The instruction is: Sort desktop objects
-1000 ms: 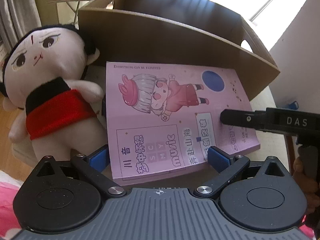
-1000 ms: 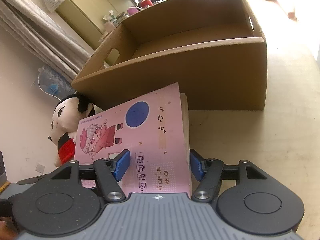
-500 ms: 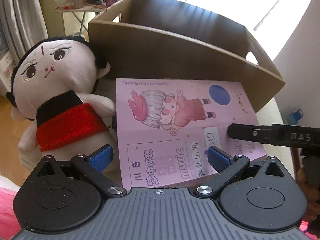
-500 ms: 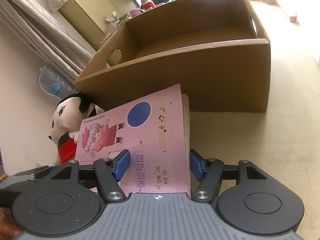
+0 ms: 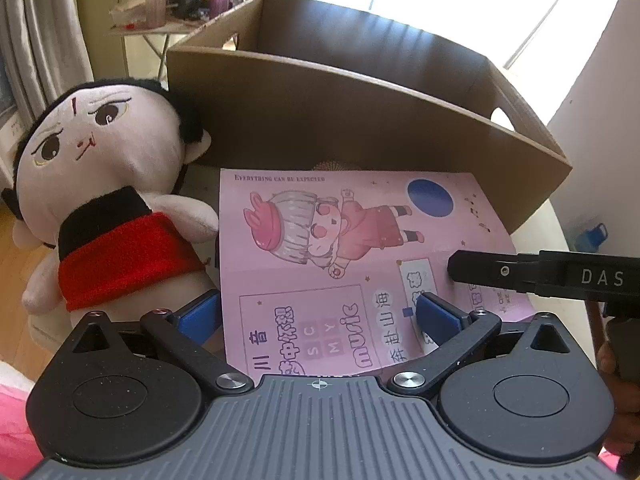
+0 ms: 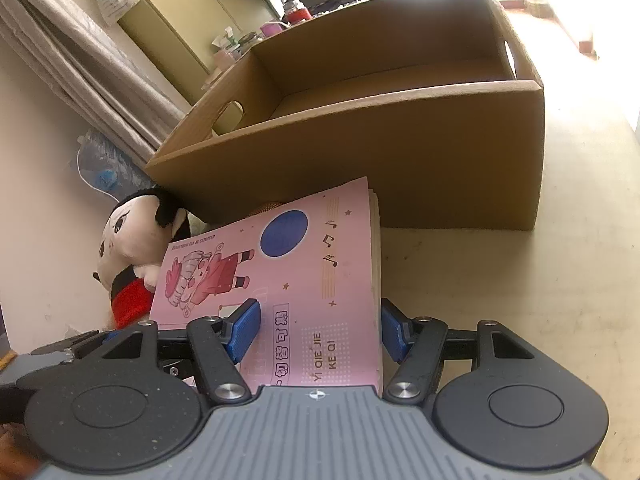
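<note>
A pink music book (image 5: pixel 340 264) with a cartoon girl on its cover is tilted up off the table in front of an open cardboard box (image 5: pixel 360 120). My left gripper (image 5: pixel 316 316) stands wide open around the book's near edge. My right gripper (image 6: pixel 316 328) straddles the book's (image 6: pixel 288 276) right corner, one jaw over the cover and one under the pages; whether it pinches is unclear. Its finger shows in the left wrist view (image 5: pixel 520 276). A plush doll (image 5: pixel 108 208) in a red top leans left of the book and also shows in the right wrist view (image 6: pixel 128 248).
The box (image 6: pixel 380 152) has cut-out handles and looks bare inside. A beige tabletop (image 6: pixel 500 280) spreads to the right of the book. A cluttered side table (image 5: pixel 168 8) and curtains stand behind. Pink cloth (image 5: pixel 16 420) lies at lower left.
The book has lifted and come nearer in both views, with the box rim seen lower. The right gripper has stayed on the book's corner. The left jaws have stayed wide.
</note>
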Available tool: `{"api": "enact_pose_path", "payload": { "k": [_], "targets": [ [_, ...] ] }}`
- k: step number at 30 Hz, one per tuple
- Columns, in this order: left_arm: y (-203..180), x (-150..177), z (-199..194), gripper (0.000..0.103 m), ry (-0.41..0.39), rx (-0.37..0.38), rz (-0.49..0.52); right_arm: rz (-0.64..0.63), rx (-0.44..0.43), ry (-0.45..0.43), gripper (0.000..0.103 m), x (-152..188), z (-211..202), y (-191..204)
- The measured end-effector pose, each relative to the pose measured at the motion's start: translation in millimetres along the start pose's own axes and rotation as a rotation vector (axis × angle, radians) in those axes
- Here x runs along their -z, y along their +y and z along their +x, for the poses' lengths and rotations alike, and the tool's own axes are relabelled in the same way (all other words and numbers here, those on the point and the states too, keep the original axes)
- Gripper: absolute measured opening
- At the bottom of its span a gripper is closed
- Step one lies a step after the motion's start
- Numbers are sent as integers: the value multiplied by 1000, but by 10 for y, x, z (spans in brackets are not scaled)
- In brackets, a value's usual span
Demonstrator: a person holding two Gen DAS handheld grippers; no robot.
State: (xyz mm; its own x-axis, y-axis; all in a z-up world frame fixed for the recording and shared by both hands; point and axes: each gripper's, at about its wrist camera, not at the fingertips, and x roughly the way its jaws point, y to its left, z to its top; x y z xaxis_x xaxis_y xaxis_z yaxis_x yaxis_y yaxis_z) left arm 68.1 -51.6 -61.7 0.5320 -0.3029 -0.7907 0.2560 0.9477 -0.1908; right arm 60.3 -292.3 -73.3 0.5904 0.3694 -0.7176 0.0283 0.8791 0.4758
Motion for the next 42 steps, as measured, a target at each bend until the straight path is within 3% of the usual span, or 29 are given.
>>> {"api": "enact_pose_path", "payload": {
  "k": [14, 27, 32, 37, 39, 42],
  "targets": [
    [-31, 2, 42, 103, -15, -11, -2, -9, 2, -15, 66, 28, -27, 0],
    [83, -8, 80, 103, -14, 42, -42, -31, 31, -30, 68, 44, -79, 47],
    [55, 13, 71, 103, -27, 22, -17, -85, 83, -92, 81, 48, -195, 119],
    [23, -1, 75, 103, -32, 11, -8, -113, 127, -136, 103, -12, -329, 179],
    [15, -22, 83, 103, -33, 9, -5, -118, 163, -174, 103, -18, -391, 191],
    [7, -23, 84, 103, -34, 5, -3, -166, 189, -150, 103, -60, -385, 217]
  ]
}}
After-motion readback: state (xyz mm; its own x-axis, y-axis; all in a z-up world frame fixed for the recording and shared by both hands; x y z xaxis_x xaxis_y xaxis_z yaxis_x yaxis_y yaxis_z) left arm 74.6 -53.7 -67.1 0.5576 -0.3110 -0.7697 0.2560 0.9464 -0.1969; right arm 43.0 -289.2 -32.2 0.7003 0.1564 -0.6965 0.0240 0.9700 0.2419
